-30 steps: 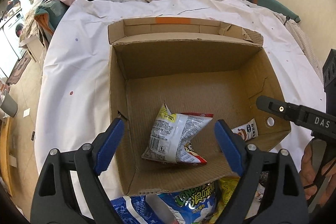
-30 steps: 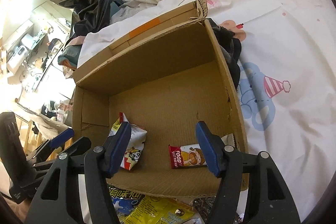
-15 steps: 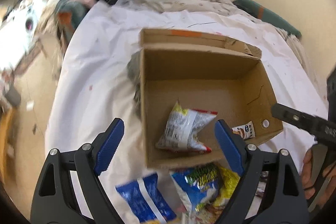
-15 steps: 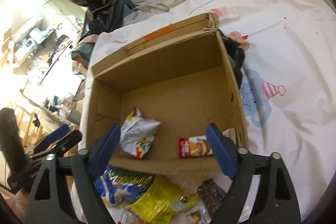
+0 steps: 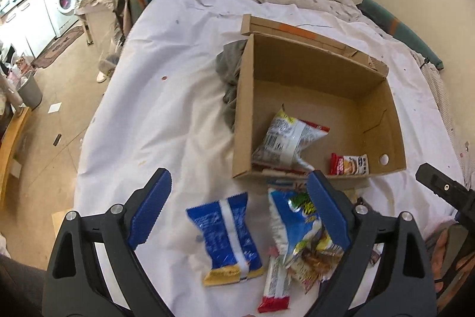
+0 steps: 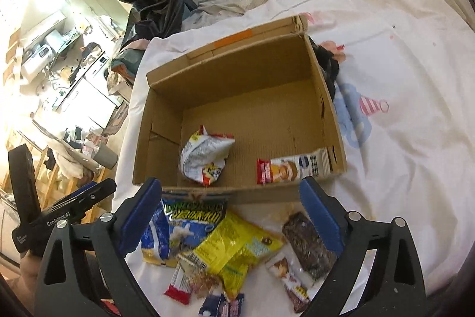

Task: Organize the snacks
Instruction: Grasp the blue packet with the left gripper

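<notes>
Both blue-padded fingers (image 5: 150, 210) of the left gripper (image 5: 237, 208) were spread wide and held nothing, framing the lower half of the left wrist view. The right gripper (image 6: 230, 214) was likewise spread and empty at the bottom of its own view.

Compared with a second earlier, both cameras had pulled back from the open brown cardboard box (image 5: 242, 121), which now sat right of centre in the left view and at centre in the right view, on a white bedsheet (image 5: 166, 85). Loose snacks had come into view in front of the box: a blue and white packet (image 5: 225, 236) lay between the left fingers, and a blue bag with green lettering (image 5: 294, 222) sat just beside it. In the right view a yellow packet (image 6: 234, 248) and a dark brown bar (image 6: 308, 245) lay between the fingers.

Inside the box, a crumpled white snack bag (image 5: 285, 138) and a small red and white wrapper (image 5: 348, 164) remained on the floor.
</notes>
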`<control>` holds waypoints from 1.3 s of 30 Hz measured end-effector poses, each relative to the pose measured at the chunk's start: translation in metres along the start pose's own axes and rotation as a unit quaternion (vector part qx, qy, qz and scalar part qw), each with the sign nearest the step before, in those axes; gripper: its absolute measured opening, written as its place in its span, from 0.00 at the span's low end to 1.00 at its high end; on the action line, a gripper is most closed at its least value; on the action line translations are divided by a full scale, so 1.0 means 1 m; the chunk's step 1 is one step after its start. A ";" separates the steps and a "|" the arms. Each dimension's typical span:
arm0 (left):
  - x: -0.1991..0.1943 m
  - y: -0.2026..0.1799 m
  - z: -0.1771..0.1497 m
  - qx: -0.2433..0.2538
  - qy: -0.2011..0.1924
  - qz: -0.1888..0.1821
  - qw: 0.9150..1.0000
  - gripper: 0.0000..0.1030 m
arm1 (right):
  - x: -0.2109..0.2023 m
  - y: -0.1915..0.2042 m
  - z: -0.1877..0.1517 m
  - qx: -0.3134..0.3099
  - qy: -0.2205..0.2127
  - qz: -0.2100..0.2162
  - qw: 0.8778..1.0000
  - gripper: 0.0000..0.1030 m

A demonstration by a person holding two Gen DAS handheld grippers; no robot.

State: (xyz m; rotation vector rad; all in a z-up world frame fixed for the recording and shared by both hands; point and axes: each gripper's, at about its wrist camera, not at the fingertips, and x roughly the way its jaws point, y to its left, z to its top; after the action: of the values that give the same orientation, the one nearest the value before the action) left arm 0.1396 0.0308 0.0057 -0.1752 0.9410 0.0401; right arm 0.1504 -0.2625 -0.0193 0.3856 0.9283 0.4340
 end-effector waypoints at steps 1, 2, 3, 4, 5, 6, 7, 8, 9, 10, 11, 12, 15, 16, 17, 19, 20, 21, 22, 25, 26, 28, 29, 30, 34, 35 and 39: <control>-0.002 0.003 -0.003 -0.001 -0.001 0.005 1.000 0.88 | -0.001 0.000 -0.002 0.003 0.002 0.002 1.000 0.93; -0.004 0.005 -0.005 -0.003 0.000 0.009 1.000 0.88 | -0.001 0.001 -0.005 0.005 0.004 0.003 1.000 0.93; -0.005 0.009 -0.007 -0.007 0.001 0.012 1.000 0.88 | -0.002 0.002 -0.008 0.006 0.006 0.003 1.000 0.93; -0.006 0.012 -0.009 -0.013 0.003 0.014 1.000 0.88 | -0.003 0.003 -0.011 0.006 0.007 0.003 1.000 0.93; -0.007 0.015 -0.010 -0.018 0.005 0.015 1.000 0.88 | -0.003 0.004 -0.014 0.007 0.008 0.002 1.000 0.93; -0.007 0.018 -0.013 -0.023 0.008 0.016 1.000 0.88 | -0.003 0.005 -0.018 0.008 0.011 0.001 1.000 0.93; -0.007 0.020 -0.015 -0.030 0.011 0.019 0.999 0.88 | -0.003 0.005 -0.020 0.010 0.013 0.001 1.000 0.93; -0.008 0.023 -0.017 -0.036 0.012 0.020 0.999 0.88 | -0.003 0.005 -0.023 0.012 0.016 0.000 1.000 0.93; -0.008 0.024 -0.018 -0.040 0.015 0.019 0.999 0.88 | -0.001 0.004 -0.027 0.018 0.022 -0.001 1.000 0.93; -0.008 0.026 -0.020 -0.043 0.017 0.018 0.999 0.88 | 0.000 0.004 -0.029 0.021 0.026 -0.004 0.999 0.93; -0.008 0.026 -0.020 -0.045 0.018 0.018 0.999 0.88 | 0.001 0.004 -0.033 0.025 0.031 -0.006 0.999 0.93; -0.008 0.027 -0.021 -0.047 0.018 0.017 0.999 0.88 | 0.003 0.003 -0.036 0.028 0.035 -0.005 0.999 0.93; -0.007 0.029 -0.022 -0.054 0.024 0.015 0.998 0.88 | 0.006 0.003 -0.042 0.036 0.046 -0.006 0.998 0.93; -0.005 0.030 -0.023 -0.059 0.027 0.013 0.998 0.88 | 0.007 0.004 -0.044 0.039 0.049 -0.003 0.998 0.93; -0.004 0.031 -0.023 -0.064 0.030 0.011 0.997 0.88 | 0.008 0.004 -0.045 0.041 0.051 -0.001 0.998 0.93; 0.000 0.034 -0.023 -0.071 0.036 0.015 0.997 0.88 | 0.010 0.002 -0.047 0.053 0.055 0.011 0.997 0.93; 0.002 0.035 -0.024 -0.072 0.039 0.021 0.996 0.88 | 0.011 0.001 -0.047 0.060 0.058 0.019 0.996 0.93; 0.004 0.037 -0.024 -0.077 0.044 0.029 0.996 0.88 | 0.012 0.000 -0.047 0.063 0.059 0.021 0.996 0.93; 0.007 0.041 -0.025 -0.087 0.051 0.033 0.994 0.88 | 0.012 -0.001 -0.046 0.068 0.058 0.023 0.996 0.93; 0.017 0.057 -0.030 -0.130 0.078 0.033 0.988 0.88 | 0.015 -0.004 -0.045 0.080 0.058 0.026 0.995 0.93; 0.020 0.059 -0.032 -0.139 0.085 0.034 0.986 0.88 | 0.016 -0.005 -0.045 0.083 0.060 0.026 0.994 0.93; 0.028 0.062 -0.037 -0.149 0.104 0.037 0.983 0.88 | 0.019 -0.005 -0.045 0.088 0.063 0.027 0.994 0.93; 0.034 0.061 -0.039 -0.148 0.114 0.036 0.982 0.88 | 0.019 -0.005 -0.044 0.089 0.063 0.027 0.994 0.93; 0.039 0.059 -0.042 -0.145 0.124 0.034 0.981 0.88 | 0.020 -0.005 -0.044 0.090 0.063 0.027 0.994 0.93; 0.066 0.037 -0.053 -0.102 0.161 0.030 0.981 0.88 | 0.021 -0.005 -0.044 0.090 0.063 0.027 0.994 0.93; 0.072 0.030 -0.056 -0.094 0.168 0.030 0.981 0.88 | 0.020 -0.005 -0.044 0.090 0.063 0.026 0.994 0.93; 0.092 0.006 -0.065 -0.056 0.186 0.043 0.980 0.82 | 0.019 -0.006 -0.045 0.091 0.059 0.020 0.994 0.93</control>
State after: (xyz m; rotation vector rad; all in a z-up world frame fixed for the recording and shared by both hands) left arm 0.1413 0.0223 -0.1064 -0.2525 1.3218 0.1445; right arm 0.1243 -0.2518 -0.0598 0.5496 1.0813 0.4139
